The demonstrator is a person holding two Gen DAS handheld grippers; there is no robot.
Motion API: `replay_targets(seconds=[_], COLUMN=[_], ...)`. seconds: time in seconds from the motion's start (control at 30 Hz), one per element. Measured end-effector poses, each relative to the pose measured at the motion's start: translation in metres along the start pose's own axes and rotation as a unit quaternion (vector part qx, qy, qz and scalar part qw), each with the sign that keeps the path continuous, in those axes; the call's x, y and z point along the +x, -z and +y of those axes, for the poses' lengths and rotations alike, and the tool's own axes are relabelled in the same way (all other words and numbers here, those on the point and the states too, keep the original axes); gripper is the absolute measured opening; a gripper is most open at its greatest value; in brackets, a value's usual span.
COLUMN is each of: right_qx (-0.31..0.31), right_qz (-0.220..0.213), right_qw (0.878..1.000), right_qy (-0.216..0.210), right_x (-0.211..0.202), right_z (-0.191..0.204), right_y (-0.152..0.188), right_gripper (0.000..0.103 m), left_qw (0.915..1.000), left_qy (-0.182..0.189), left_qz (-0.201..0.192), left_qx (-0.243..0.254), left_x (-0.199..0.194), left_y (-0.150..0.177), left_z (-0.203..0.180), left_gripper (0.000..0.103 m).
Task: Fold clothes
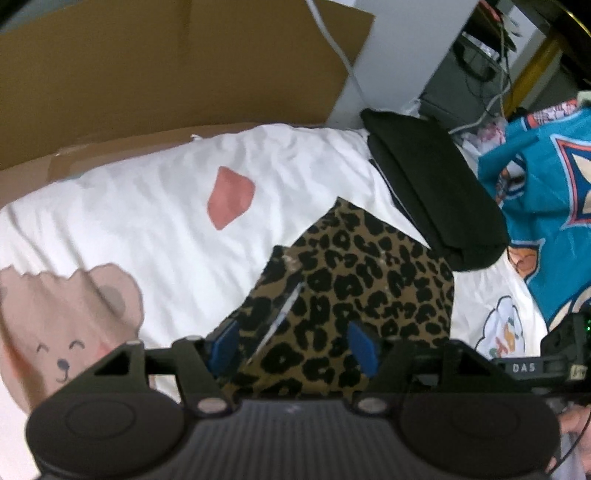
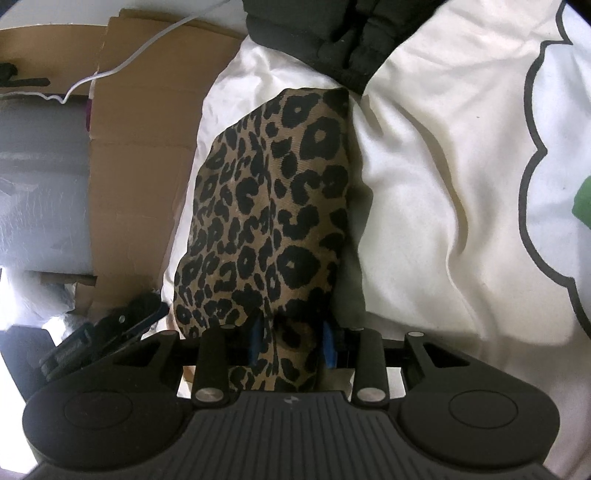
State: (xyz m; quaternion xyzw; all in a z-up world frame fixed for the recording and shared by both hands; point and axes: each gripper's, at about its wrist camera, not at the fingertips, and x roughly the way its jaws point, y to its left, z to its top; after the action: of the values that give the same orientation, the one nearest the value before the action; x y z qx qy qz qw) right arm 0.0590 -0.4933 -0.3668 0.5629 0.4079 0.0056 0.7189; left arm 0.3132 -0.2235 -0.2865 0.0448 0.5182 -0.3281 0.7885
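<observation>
A leopard-print garment [image 1: 354, 280] lies folded on the white printed bed cover [image 1: 155, 206]. My left gripper [image 1: 295, 347] has its blue pads spread either side of the garment's near edge, with cloth between them. In the right wrist view the same garment [image 2: 273, 206] runs away from the camera. My right gripper [image 2: 291, 345] is shut on its near end, blue pads pressing the cloth. The left gripper [image 2: 110, 328] shows at the lower left there. The right gripper [image 1: 554, 354] shows at the right edge of the left wrist view.
A folded black garment [image 1: 432, 184] lies beyond the leopard one, also in the right wrist view [image 2: 325, 33]. A teal printed jersey [image 1: 546, 192] lies at the right. Cardboard [image 1: 166, 66] stands behind the bed, with a white cable [image 2: 122, 66] over it.
</observation>
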Motion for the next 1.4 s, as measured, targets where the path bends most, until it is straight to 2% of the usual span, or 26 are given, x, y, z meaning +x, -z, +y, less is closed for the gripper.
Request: replay_targets(seconds=[0.13,0.2,0.27,0.3,0.33,0.37,0.43,0.6,0.73,0.83,1.23,1.4], right_qx=[0.001,0.004,0.006,0.006,0.006,0.006,0.007,0.008,0.007,0.010,0.046,0.033], right_qz=[0.002,0.001,-0.001,-0.001,-0.002,-0.002,-0.002,0.001,0.003,0.001,0.002,-0.001], right_qw=[1.000,1.000,1.000,1.000,1.000,1.000,1.000,1.000,1.000,1.000,0.999,0.999], right_qy=[-0.001,-0.002,-0.002,-0.003,-0.004,-0.004,-0.004,-0.004,-0.006,-0.007,-0.028,-0.021], right_x=[0.000,-0.001,-0.001,-0.001,-0.001,-0.001,0.001,0.004,0.005,0.007,0.018,0.029], right_z=[-0.001,-0.002,-0.003,-0.003,-0.003,-0.002,-0.002,-0.001,0.002,0.003,-0.006,-0.005], right_y=[0.001,0.001,0.000,0.000,-0.001,-0.001,-0.001,0.001,0.002,0.001,-0.001,-0.002], right_gripper=[0.034,0.034,0.036,0.038,0.040,0.040,0.040,0.040,0.041,0.046,0.046,0.048], left_qw=[0.9996,0.9993,0.9986,0.9984,0.9983,0.9985,0.9985,0.9996,0.9998,1.0000,0.9999,0.9998], left_qy=[0.013,0.025,0.046,0.051,0.051,0.048,0.046,0.027,0.015,0.007,-0.008,-0.012], left_qz=[0.010,0.014,0.020,0.020,0.021,0.022,0.024,0.002,0.002,0.001,0.011,0.017], left_qx=[0.023,0.023,0.016,0.015,0.015,0.018,0.019,0.010,0.008,0.006,0.004,0.006], left_x=[0.012,0.017,0.020,0.021,0.022,0.023,0.024,0.015,0.015,0.016,0.035,0.043], left_y=[-0.005,-0.006,-0.006,-0.005,-0.005,-0.004,-0.004,-0.008,-0.008,-0.009,-0.007,-0.005], left_z=[0.000,0.002,0.003,0.003,0.003,0.003,0.005,0.016,0.021,0.024,0.032,0.034], left_gripper=[0.067,0.062,0.049,0.048,0.042,0.026,0.002,0.001,0.001,0.001,0.001,0.002])
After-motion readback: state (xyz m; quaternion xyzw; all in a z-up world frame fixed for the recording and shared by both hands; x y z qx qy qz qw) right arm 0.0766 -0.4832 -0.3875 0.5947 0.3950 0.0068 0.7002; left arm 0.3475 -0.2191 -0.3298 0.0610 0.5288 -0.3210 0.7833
